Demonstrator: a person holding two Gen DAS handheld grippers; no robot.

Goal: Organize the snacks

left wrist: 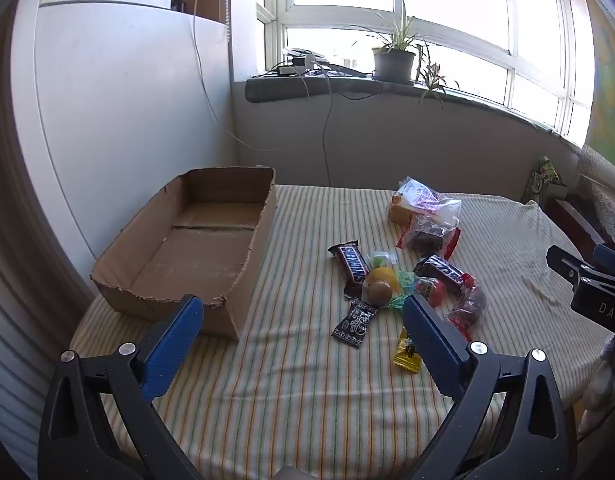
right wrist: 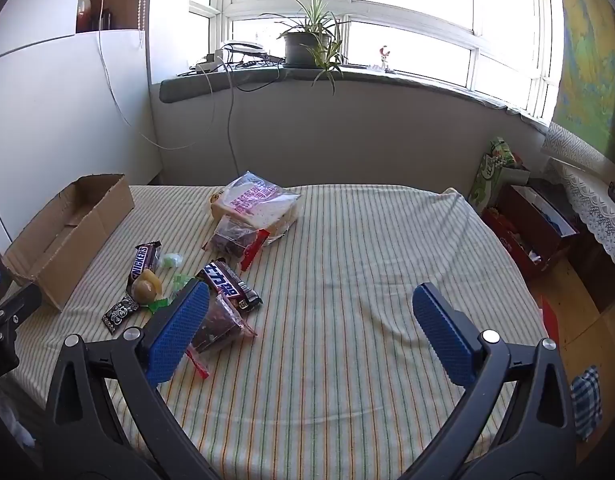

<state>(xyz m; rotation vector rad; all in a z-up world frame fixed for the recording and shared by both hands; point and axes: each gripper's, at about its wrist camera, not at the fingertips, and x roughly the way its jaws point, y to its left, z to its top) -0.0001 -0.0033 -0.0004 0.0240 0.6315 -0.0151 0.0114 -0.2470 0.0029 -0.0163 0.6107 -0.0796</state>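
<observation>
Both blue-padded tongs, left (left wrist: pixel 302 314) and right (right wrist: pixel 310 300), hang with jaws wide apart and empty above the striped cloth-covered surface (right wrist: pixel 367 260), so no snack appears to have been picked yet. Ahead of the left tongs lies the heap of wrapped snacks (left wrist: pixel 403 276), beside the right tongs' left finger, while the open brown cardboard box (left wrist: pixel 195 248), nothing visible inside, sits ahead-left. Next seems a descent onto one piece, perhaps the brown Snickers bar (left wrist: pixel 351 266), then carrying it left into the box.
</observation>
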